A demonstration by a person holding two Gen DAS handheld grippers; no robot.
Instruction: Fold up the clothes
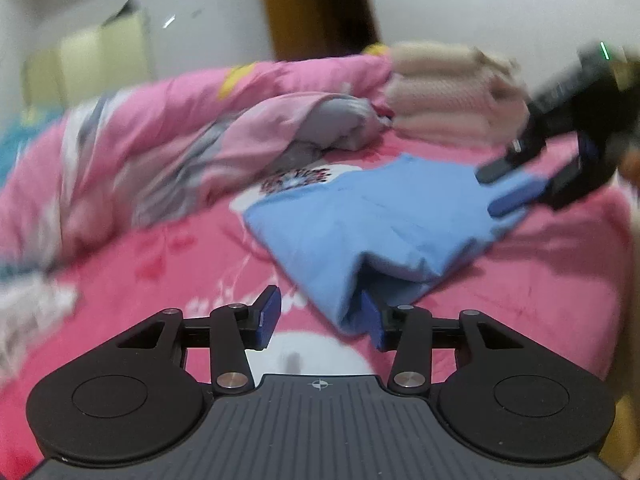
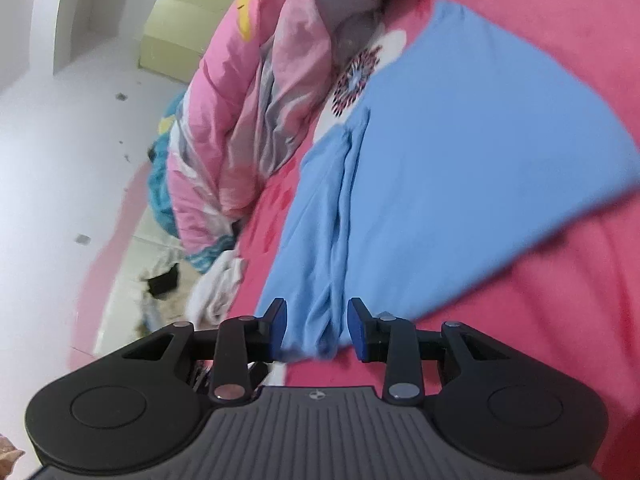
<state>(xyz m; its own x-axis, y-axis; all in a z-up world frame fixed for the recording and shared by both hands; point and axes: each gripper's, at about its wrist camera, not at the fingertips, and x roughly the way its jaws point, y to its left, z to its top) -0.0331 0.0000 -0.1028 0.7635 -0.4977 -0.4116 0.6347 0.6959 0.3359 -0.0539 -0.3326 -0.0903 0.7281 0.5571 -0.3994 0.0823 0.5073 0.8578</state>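
Left hand-held gripper (image 1: 320, 316), jaws part open, one pad touching the blue garment (image 1: 384, 216) without clamping it. Right hand-held gripper (image 2: 316, 328), jaws parted, straddles the garment's bunched edge. Garment lies on the pink bed (image 1: 540, 280), beside the crumpled quilt (image 1: 168, 148).

Soft matt blue garment (image 2: 460, 184) — smooth cloth, fuzzy pink bedsheet (image 2: 540, 360), matt black plastic tool (image 2: 316, 330)

A bed (image 1: 540, 280) in a pink sheet carries a blue garment (image 1: 360, 220) ahead of the left hand-held gripper (image 1: 322, 316), a rumpled quilt (image 1: 160, 140) beyond-left, folded cream clothes (image 1: 452, 92) beyond-right.
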